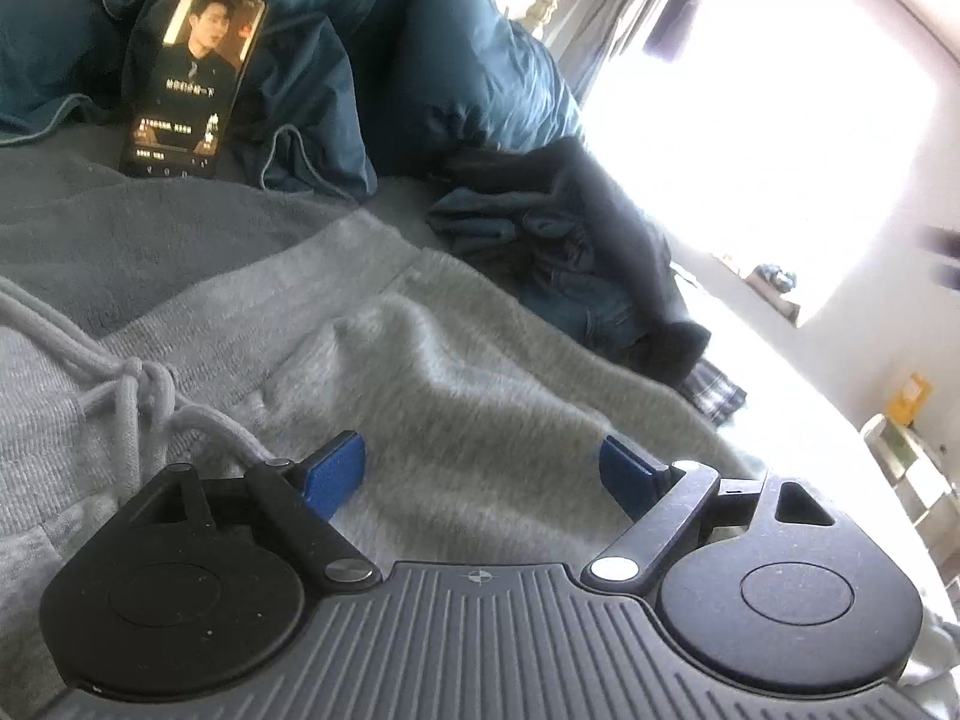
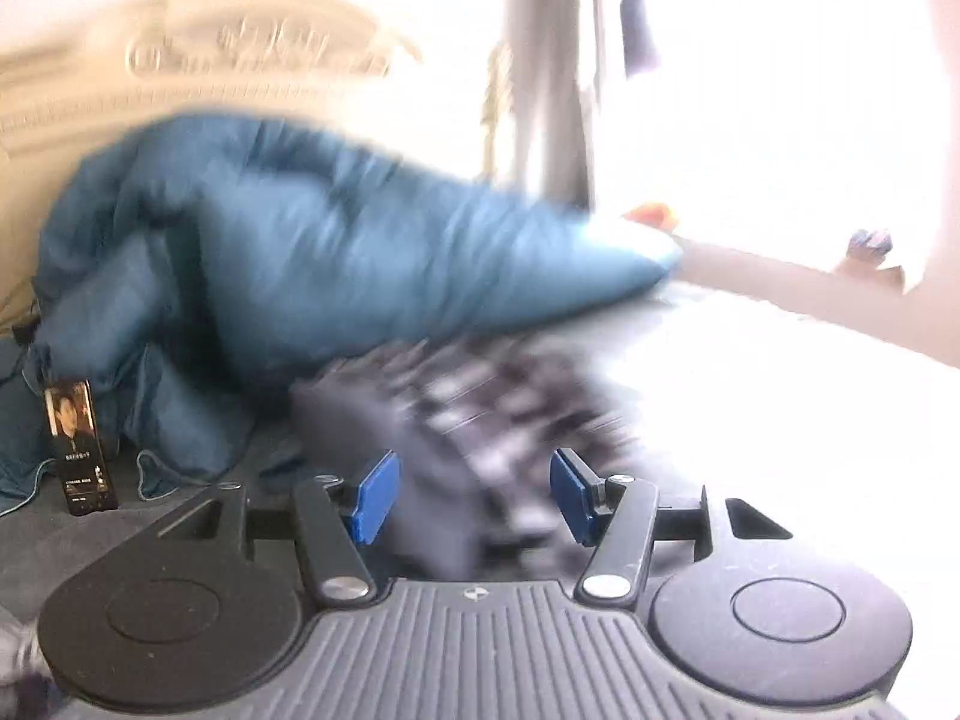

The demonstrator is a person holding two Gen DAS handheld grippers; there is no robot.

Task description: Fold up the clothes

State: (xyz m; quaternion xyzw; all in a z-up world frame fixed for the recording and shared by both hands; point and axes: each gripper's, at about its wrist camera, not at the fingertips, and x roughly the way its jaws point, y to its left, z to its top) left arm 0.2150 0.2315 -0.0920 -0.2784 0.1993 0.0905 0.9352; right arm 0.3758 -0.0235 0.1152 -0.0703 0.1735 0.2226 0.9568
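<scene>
At your far left a phone (image 1: pixel 193 78) leans on the teal duvet (image 1: pixel 468 60). Your left gripper (image 1: pixel 483 468) hangs spread above the grey sweatpants (image 1: pixel 420 360). Dark clothes (image 1: pixel 576 252) lie beyond. Your right gripper (image 2: pixel 474 495) stands parted, gripping nothing, before a blurred checked garment (image 2: pixel 492 402).

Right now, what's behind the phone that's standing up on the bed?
The phone leans against a puffy teal duvet, bunched up behind it. A thin cord trim hangs beside it. Whatever lies under the duvet is covered, so I can't tell.

A home bedroom: carved headboard (image 2: pixel 180 54), rumpled blue duvet (image 2: pixel 336 228).
</scene>
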